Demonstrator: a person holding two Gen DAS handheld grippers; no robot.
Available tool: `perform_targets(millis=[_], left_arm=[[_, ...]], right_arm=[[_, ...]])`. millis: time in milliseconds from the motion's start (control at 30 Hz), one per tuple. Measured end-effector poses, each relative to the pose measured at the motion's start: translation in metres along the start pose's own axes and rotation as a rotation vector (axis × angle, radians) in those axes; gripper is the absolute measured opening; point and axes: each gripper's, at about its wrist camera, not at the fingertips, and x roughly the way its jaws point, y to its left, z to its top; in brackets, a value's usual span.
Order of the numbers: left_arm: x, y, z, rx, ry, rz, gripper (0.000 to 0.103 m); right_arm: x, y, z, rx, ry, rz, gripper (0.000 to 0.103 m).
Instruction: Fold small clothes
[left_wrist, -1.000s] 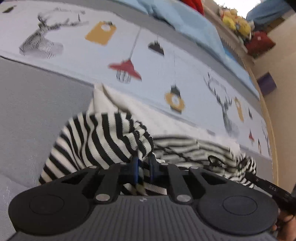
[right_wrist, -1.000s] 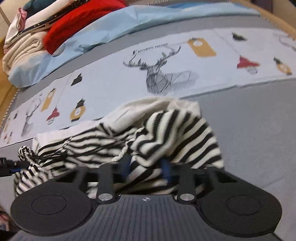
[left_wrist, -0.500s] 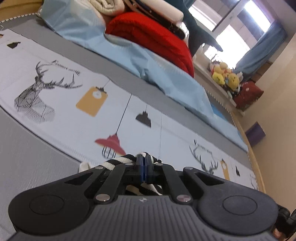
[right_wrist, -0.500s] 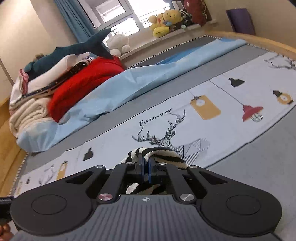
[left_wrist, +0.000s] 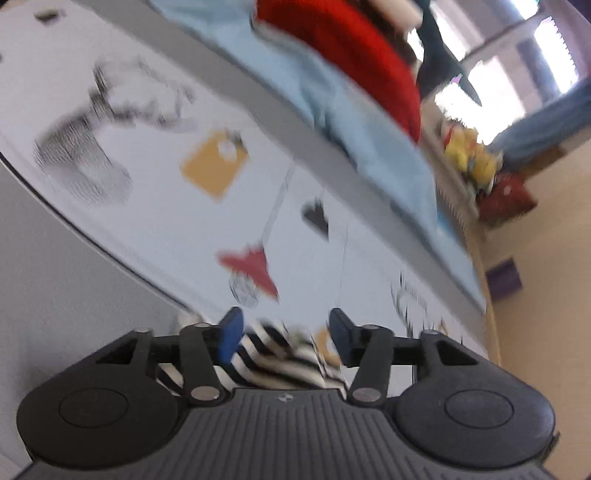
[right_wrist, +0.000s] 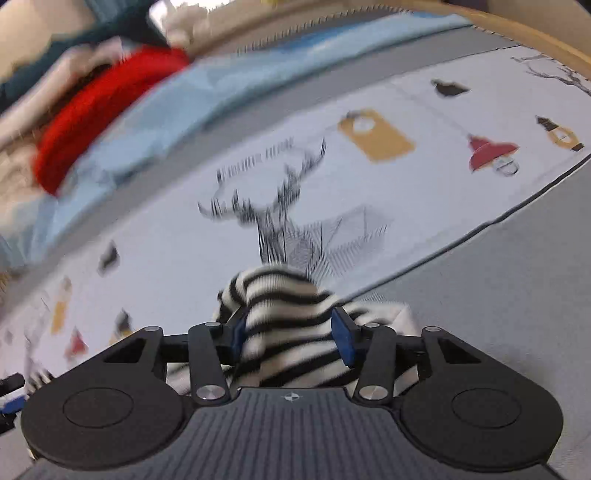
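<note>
A black-and-white striped garment (left_wrist: 273, 358) lies low between the fingers of my left gripper (left_wrist: 284, 338), whose blue pads stand wide apart. In the right wrist view the same striped garment (right_wrist: 288, 325) bunches up between the spread pads of my right gripper (right_wrist: 291, 338). Both grippers are open, with cloth in the gaps but not pinched. Both views are motion-blurred. The rest of the garment is hidden behind the gripper bodies.
The garment rests on a bed with a grey cover (right_wrist: 498, 295) and a white printed sheet (left_wrist: 207, 206) with deer and lamps. A light blue blanket (left_wrist: 369, 140), a red bundle (right_wrist: 96, 110) and soft toys (left_wrist: 469, 155) lie at the far side.
Half a second ago both grippers were shut on the striped garment and held it up. Now both have opened, and both cameras have tilted down toward the bed.
</note>
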Motion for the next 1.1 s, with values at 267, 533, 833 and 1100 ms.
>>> perform_targets(millis=[267,533,833,1100], left_arm=[[0.013,0.008,-0.007,0.185,0.123,0.064,0.062],[0.044,-0.01,-0.035,0.405,0.138,0.156,0.062],[0.031,-0.024,-0.022,0.495,-0.048,0.247,0.003],[0.071,-0.024,-0.044,0.597,0.162,0.368,0.012]], right_arm=[[-0.019,-0.038,0.014,-0.038,-0.029,0.016,0.056],[0.017,-0.019,-0.003,-0.196,0.103,-0.002,0.056],[0.009,-0.01,0.005,-0.228,0.0,-0.049,0.0],[0.027,-0.025,0.002,-0.183,0.032,-0.218,0.001]])
